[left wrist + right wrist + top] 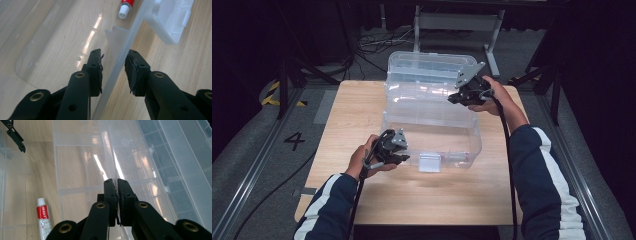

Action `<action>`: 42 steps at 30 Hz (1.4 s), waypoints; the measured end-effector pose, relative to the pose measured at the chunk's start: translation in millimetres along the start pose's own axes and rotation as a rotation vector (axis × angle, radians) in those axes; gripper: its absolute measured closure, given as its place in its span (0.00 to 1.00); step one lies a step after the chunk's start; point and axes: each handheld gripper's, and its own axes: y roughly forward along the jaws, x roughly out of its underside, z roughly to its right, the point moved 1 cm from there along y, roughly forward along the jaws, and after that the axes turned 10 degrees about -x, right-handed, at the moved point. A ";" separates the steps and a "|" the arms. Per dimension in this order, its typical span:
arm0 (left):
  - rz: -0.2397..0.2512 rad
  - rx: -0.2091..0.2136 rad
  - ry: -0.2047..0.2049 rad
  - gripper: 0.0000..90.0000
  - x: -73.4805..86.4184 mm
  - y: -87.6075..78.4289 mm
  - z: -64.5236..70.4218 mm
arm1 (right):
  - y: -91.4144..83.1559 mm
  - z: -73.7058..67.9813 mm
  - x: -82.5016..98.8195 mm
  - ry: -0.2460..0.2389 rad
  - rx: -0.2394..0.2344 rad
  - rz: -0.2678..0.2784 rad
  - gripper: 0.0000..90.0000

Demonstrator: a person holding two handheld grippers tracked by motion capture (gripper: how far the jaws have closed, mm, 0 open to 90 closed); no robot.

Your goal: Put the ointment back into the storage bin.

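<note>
A clear plastic box stands on the wooden table with its lid thrown back. My left gripper straddles the box's front wall near the left corner, one jaw inside and one outside, pads pressed to it. My right gripper is shut on the thin rim of a clear divided tray, held over the box's back half. A red and white tube lies on the box floor.
A white latch hangs on the box's front. Bare wood runs in front of the box and along its left side. Past the table's far edge there are cables on the floor and a metal stand.
</note>
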 end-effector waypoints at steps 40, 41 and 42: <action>0.009 -0.046 0.040 0.72 1.0 0.0 4.0 | -6.8 -52.2 14.6 -0.052 0.032 0.054 0.94; 0.011 -0.053 0.038 0.72 1.0 0.3 4.7 | -6.5 -53.0 14.7 -0.057 0.039 0.055 0.94; 0.012 -0.056 0.039 0.71 1.1 0.4 5.1 | -6.4 -55.0 15.2 -0.056 0.045 0.053 0.94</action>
